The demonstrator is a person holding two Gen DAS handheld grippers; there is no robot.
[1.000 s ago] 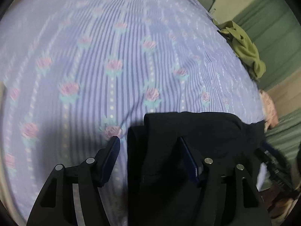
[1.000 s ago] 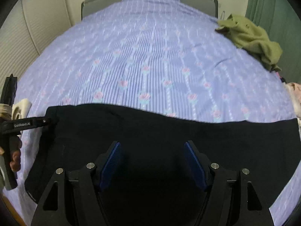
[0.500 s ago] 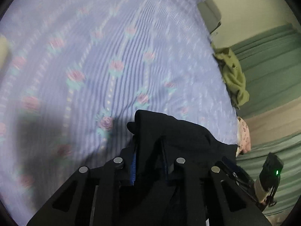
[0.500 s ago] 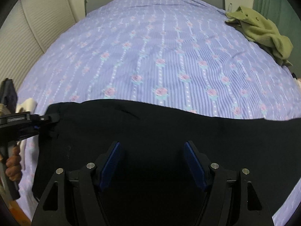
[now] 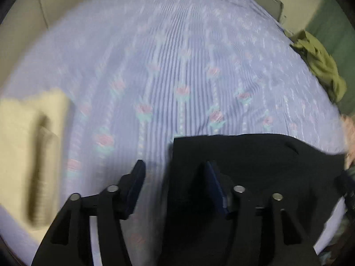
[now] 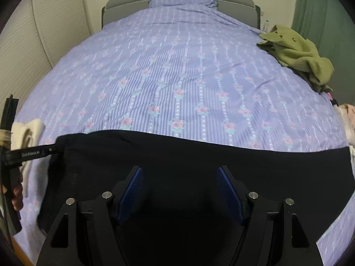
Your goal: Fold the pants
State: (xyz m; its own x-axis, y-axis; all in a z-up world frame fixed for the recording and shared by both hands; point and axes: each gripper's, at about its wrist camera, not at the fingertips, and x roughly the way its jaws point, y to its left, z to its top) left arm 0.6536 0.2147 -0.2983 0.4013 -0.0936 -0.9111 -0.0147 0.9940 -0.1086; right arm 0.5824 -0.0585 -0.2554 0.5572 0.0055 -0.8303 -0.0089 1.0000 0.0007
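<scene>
Black pants (image 6: 199, 166) lie spread flat across the near part of a purple floral bed; in the left wrist view they (image 5: 255, 166) fill the lower right. My left gripper (image 5: 175, 177) is open, its fingers straddling the pants' left edge; the right finger is over the cloth, the left over bare sheet. From the right wrist view the left gripper (image 6: 53, 149) sits at the pants' left corner. My right gripper (image 6: 179, 184) is open and empty, hovering over the middle of the pants.
A crumpled olive-green garment (image 6: 297, 53) lies at the bed's right edge. A cream folded cloth (image 5: 28, 137) lies at the left edge. Pink clothing (image 6: 348, 119) sits at the far right. The bedsheet (image 6: 177, 66) stretches to the headboard.
My left gripper was shut on the pants' corner half a second ago and is now open again at the edge. The right gripper stayed open over the pants.
</scene>
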